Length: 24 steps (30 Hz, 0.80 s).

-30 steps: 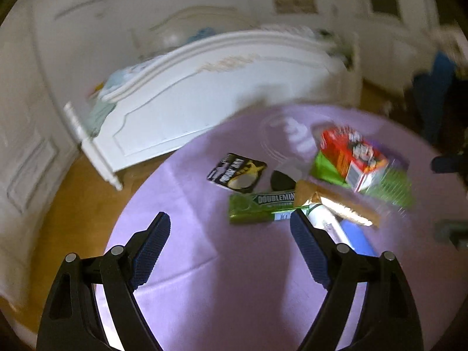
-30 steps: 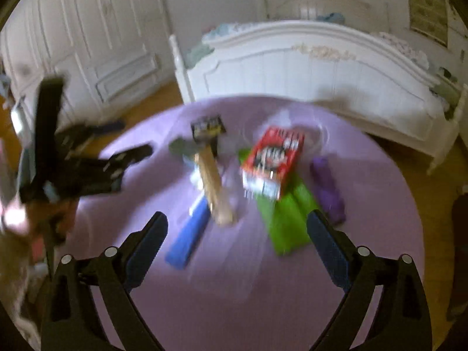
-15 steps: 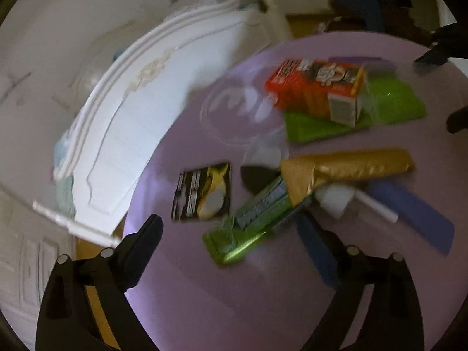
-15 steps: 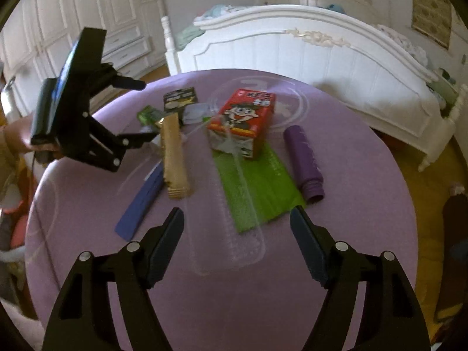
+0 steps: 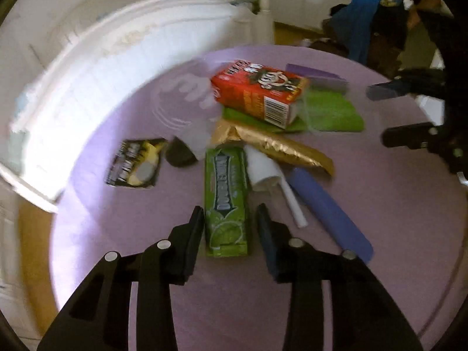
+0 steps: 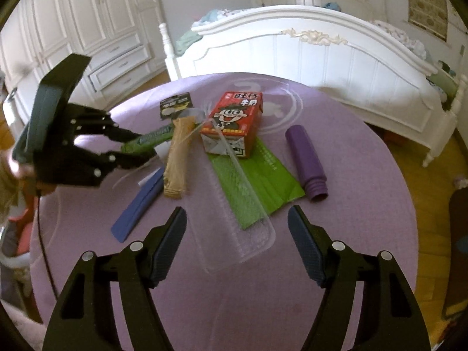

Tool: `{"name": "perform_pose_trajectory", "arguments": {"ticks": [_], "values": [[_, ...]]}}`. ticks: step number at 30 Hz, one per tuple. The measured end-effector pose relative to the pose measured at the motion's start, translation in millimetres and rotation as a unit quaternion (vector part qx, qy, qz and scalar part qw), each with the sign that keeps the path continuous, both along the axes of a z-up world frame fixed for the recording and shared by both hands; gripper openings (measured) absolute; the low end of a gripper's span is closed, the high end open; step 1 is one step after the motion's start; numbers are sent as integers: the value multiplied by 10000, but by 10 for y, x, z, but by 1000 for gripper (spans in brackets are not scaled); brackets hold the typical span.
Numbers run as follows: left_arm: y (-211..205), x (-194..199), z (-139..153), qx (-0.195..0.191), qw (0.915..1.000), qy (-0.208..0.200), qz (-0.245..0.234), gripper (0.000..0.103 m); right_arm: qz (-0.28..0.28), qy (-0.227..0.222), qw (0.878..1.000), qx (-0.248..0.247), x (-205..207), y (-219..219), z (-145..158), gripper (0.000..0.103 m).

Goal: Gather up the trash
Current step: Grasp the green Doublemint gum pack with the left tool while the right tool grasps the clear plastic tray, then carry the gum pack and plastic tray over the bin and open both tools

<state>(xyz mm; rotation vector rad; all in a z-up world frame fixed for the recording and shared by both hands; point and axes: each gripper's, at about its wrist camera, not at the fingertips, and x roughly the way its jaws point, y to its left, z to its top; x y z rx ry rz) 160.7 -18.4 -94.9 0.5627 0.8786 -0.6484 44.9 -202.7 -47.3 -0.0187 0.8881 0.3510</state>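
Observation:
Trash lies on a round purple table (image 5: pixel 380 263). My left gripper (image 5: pixel 229 219) has its jaws on either side of the near end of a green gum pack (image 5: pixel 226 196), with narrow gaps showing; it also shows in the right wrist view (image 6: pixel 137 150). My right gripper (image 6: pixel 237 219) is open and empty above a clear plastic tray (image 6: pixel 237 228). A red milk carton (image 6: pixel 234 122), a gold wrapper (image 6: pixel 178 158), a blue strip (image 6: pixel 137 204), a green sheet (image 6: pixel 263 178), a purple tube (image 6: pixel 305 163) and a black packet (image 6: pixel 175 106) lie around.
A white paper cone (image 5: pixel 269 175) and a dark lid (image 5: pixel 178 153) lie next to the gum pack. A white bed footboard (image 6: pixel 321 52) stands behind the table, white wardrobes (image 6: pixel 73 29) to the left. Wooden floor surrounds the table.
My left gripper has swung down to the gum pack and narrowed its jaws around it. My right gripper has moved closer over the clear tray, staying open.

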Motion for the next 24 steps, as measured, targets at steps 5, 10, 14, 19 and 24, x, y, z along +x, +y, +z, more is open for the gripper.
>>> {"name": "perform_pose_trajectory", "arguments": {"ticks": [5, 10, 14, 19, 24], "values": [[-38, 218, -42, -460, 9970, 148, 597, 46, 58, -68, 9999, -69, -3, 65, 35, 72], [-64, 222, -44, -685, 9924, 201, 1007, 30, 91, -86, 9999, -77, -37, 54, 57, 51], [150, 44, -35, -926, 9843, 214, 1488, 30, 61, 21, 9992, 398, -62, -45, 112, 47], [629, -323, 156, -1540, 9615, 45, 2277, 30, 221, -20, 9944, 1035, -136, -81, 292, 47], [1221, -855, 484, -2186, 9208, -397, 3206, 30, 746, -27, 9874, 1397, -219, 230, 488, 47]]}}
